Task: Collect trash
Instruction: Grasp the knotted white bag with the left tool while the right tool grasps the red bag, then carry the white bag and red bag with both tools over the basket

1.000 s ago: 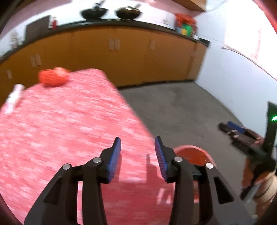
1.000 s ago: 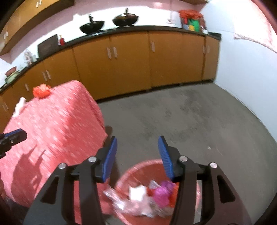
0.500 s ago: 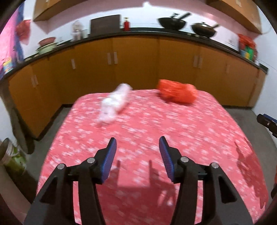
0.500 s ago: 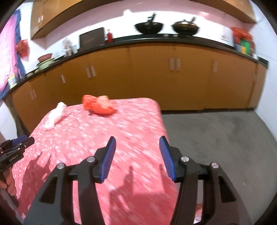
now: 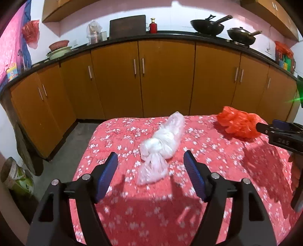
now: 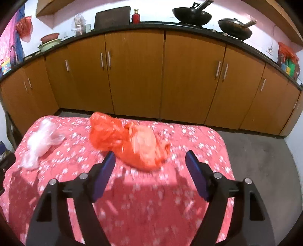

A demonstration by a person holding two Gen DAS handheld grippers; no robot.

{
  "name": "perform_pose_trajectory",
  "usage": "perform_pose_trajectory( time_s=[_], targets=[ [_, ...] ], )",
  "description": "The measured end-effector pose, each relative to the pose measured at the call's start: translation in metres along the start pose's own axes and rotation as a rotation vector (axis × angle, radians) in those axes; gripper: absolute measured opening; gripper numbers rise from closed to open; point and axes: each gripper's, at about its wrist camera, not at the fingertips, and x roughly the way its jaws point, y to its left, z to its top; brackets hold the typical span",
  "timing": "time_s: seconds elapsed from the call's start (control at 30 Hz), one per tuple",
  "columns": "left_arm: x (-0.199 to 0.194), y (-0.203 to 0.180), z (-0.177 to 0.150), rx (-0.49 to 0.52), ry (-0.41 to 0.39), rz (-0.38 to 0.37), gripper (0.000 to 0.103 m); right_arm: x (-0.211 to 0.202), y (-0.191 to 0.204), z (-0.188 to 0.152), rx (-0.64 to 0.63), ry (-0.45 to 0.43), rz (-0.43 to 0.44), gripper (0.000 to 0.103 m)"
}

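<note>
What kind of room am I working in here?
Most likely a home kitchen: wooden cabinets under a dark counter, woks on the stove, and a table with a red flowered cloth.

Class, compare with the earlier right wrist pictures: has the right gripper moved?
Yes. The right gripper, jaws opening and empty, has swung from the bin on the floor to the table, facing the orange bag.

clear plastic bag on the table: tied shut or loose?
Tied shut: the clear plastic bag pinches into a knot near its middle, loose end flaring toward the camera. Contents: cannot tell.
</note>
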Motion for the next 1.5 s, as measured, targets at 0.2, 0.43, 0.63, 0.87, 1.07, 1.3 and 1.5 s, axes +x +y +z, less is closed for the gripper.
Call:
perform_pose_trajectory(
  time_s=[0.2,0.43,0.63,0.87,1.07,1.3,1.5],
  targets=[
    [0.02,0.004,0.005,-0.009,0.027,-0.005,0.075,0.036,0.008,0.003,-0.025,0.095,-0.001,0.05],
    [0.038,0.005,0.012,-0.015,0.055,-0.009,0.077,0.035,0.011,-0.016,-0.049,0.128,0.02,0.031],
    [0.063,-0.004,0.007,-0.01,0.162,-0.065,0.049,0.027,0.007,-0.023,-0.035,0.135,0.029,0.031],
    [0.047,0.002,-0.008,-0.079,0.169,-0.081,0.013,0.003,-0.002,-0.037,0.017,0.138,0.052,0.03],
    [-0.006,-0.007,-0.04,-0.064,0.161,-0.143,0.013,-0.047,-0.018,-0.063,0.076,0.111,0.098,0.03],
    [-0.08,-0.034,-0.071,-0.03,0.102,-0.152,0.013,-0.112,-0.034,-0.102,0.112,0.065,0.09,0.03],
    [-0.126,-0.062,-0.085,-0.004,0.058,-0.145,0.013,-0.161,-0.043,-0.136,0.129,0.034,0.084,0.03]
  ],
)
